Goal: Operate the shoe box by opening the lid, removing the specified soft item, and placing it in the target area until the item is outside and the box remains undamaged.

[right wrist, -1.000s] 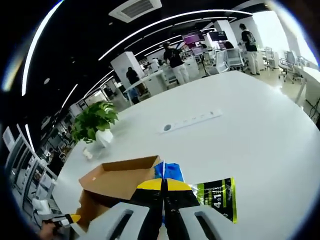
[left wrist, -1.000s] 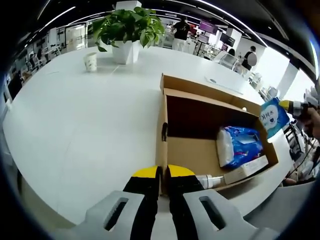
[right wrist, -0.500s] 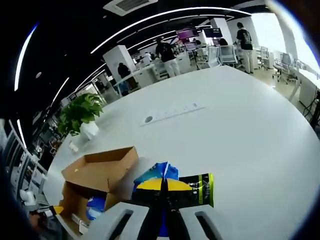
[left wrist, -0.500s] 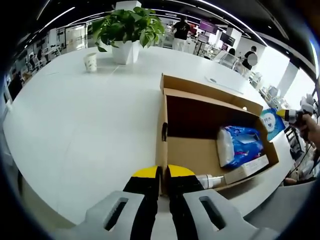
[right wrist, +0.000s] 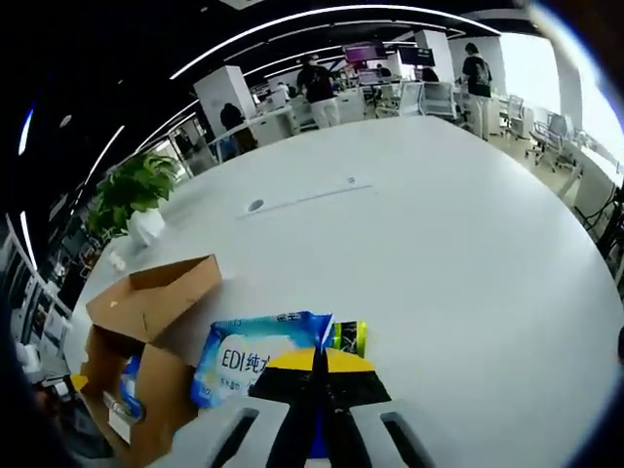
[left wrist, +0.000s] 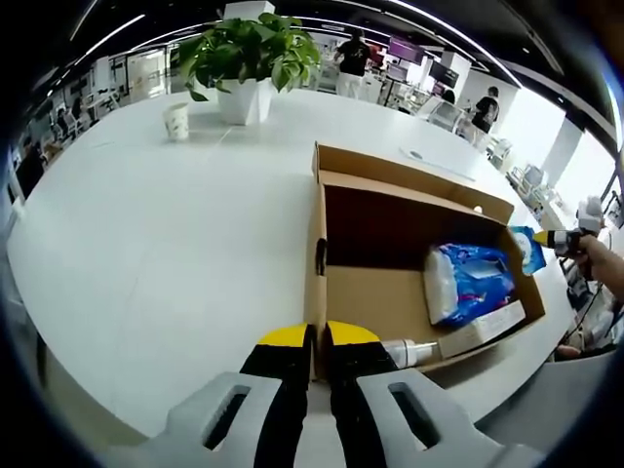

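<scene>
Right tool (right wrist: 317, 366) clamps blue wipes pack (right wrist: 255, 353) beside open box (right wrist: 146, 292); potted plant (right wrist: 132, 195) beyond

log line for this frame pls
left gripper: shut on box wall | right gripper: shut on wipes pack, outside box, over table | second pack in box

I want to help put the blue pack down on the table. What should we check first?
1. Shoe box lid open: ok.
2. Blue wipes pack outside the box: ok.
3. Right hand-held gripper shut on the pack: ok.
4. Left hand-held gripper steadying the box wall: ok.
5. Bare table beside the box to set it on: ok.
6. Box undamaged: cannot tell for hidden sides.
</scene>
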Tool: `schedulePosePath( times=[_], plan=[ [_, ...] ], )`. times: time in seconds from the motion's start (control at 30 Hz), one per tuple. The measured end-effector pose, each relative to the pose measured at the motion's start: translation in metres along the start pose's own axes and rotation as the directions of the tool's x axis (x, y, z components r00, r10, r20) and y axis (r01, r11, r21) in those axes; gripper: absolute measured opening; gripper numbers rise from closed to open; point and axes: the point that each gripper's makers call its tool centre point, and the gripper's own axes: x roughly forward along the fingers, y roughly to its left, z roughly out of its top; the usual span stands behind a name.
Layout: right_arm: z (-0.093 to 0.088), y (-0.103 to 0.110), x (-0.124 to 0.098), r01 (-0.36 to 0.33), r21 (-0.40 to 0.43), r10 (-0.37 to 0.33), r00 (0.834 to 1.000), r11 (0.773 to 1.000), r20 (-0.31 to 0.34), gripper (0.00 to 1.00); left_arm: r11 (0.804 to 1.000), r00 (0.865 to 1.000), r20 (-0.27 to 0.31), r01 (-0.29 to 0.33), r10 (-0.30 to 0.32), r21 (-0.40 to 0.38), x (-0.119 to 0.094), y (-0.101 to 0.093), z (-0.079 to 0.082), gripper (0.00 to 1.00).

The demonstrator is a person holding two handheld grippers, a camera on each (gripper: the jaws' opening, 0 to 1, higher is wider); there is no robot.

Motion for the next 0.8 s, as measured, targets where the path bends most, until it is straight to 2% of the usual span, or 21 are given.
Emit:
schedulePosePath(
  times=[0.27, 0.6, 0.8],
  plan=[
    [-0.014, -0.014, 0.009, 0.032, -0.021, -0.032, 0.999, 0.999, -0.036, 0.00, 1.000, 1.000, -0.003, -0.001, 0.001, 0.003, 0.000, 0.000, 0.000, 0.03],
    [-0.020, -0.022, 0.017, 0.055, -0.029, -0.056, 0.997, 0.998, -0.061, 0.00, 1.000, 1.000, -0.004, -0.003, 0.003, 0.008, 0.000, 0.000, -0.001, 0.03],
    [-0.017, -0.021, 0.018, 0.048, -0.050, -0.052, 0.996, 0.998, -0.072, 0.00, 1.000, 1.000, -0.004, -0.005, 0.005, 0.010, 0.000, 0.000, -0.001, 0.03]
  ],
)
